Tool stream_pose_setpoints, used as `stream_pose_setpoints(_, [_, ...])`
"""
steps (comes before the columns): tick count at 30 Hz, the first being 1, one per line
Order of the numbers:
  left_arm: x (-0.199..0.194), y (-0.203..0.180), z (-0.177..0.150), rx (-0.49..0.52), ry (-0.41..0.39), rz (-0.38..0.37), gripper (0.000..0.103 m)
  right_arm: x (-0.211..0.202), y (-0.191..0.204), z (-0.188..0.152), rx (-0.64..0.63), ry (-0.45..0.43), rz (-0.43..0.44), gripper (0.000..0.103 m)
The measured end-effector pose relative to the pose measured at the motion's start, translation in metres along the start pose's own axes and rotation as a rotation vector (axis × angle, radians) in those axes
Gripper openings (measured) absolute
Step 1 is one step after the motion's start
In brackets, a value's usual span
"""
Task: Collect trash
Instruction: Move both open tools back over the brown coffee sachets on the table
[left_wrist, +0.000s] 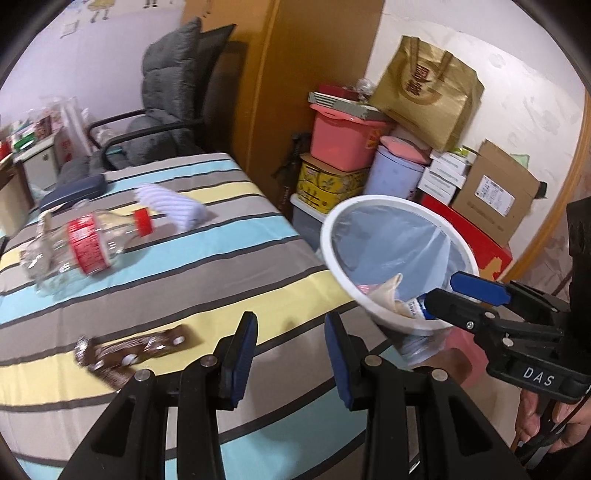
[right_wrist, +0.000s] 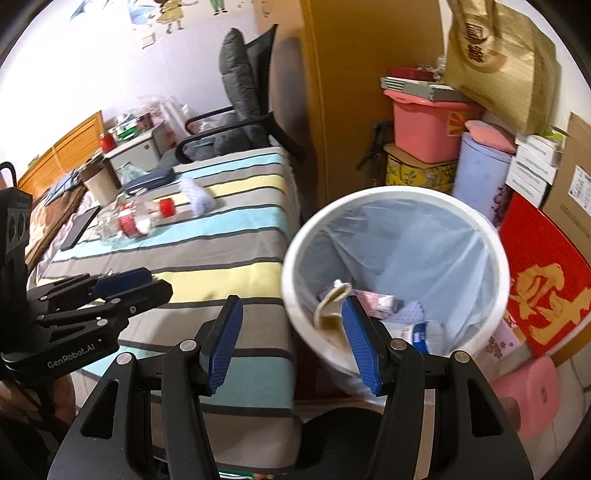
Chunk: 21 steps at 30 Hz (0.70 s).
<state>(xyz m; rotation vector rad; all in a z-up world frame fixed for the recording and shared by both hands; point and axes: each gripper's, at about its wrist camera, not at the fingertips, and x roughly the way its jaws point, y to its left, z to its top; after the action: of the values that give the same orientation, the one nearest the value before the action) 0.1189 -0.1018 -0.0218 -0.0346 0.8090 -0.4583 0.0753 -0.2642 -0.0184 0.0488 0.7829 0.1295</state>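
The landmark is the white waste bin, lined with a pale translucent bag and standing just beside the edge of a surface covered in a striped cloth; whether that surface is a bed or a worktop cannot be told. Inside the bin lie a beige crumpled paper item, a pink wrapper and a white-and-blue package.

Left tongs: jaws partly spread, nothing between the blue pads. They hang over the striped cloth, to the bin's left in the left wrist view.

Right tongs: jaws spread wide, nothing pinched. In the right wrist view they straddle the bin's near left rim: one pad is seen against the bin's contents, the other against the cloth. Contact with the rim cannot be confirmed.

Trash still outside the bin, all on the striped cloth:
- a brown snack wrapper, flattened, the nearest item to the bin and just left of the left tongs;
- a clear plastic bottle with red label and red cap, lying on its side, well away from the bin;
- a white ribbed crumpled piece, beyond the bottle's cap, blurred.

A dark blue case lies at the far end of the cloth. Behind the bin stand a pink tub, a gold paper bag and stacked cardboard boxes; a grey padded chair stands beyond the cloth's far end.
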Motion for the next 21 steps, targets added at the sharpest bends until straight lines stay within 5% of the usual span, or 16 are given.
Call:
stream_pose_setpoints(13, [-0.037,0.053,-0.023,-0.117,-0.042,0.129,0.038,0.015,0.036,-0.003,-0.064,0.042,0.128,0.058])
stream_pose_setpoints(21, [-0.037,0.093,-0.041,-0.222,0.001,0.184,0.038,0.024,0.051,-0.004,-0.100,0.066,0.165,0.058])
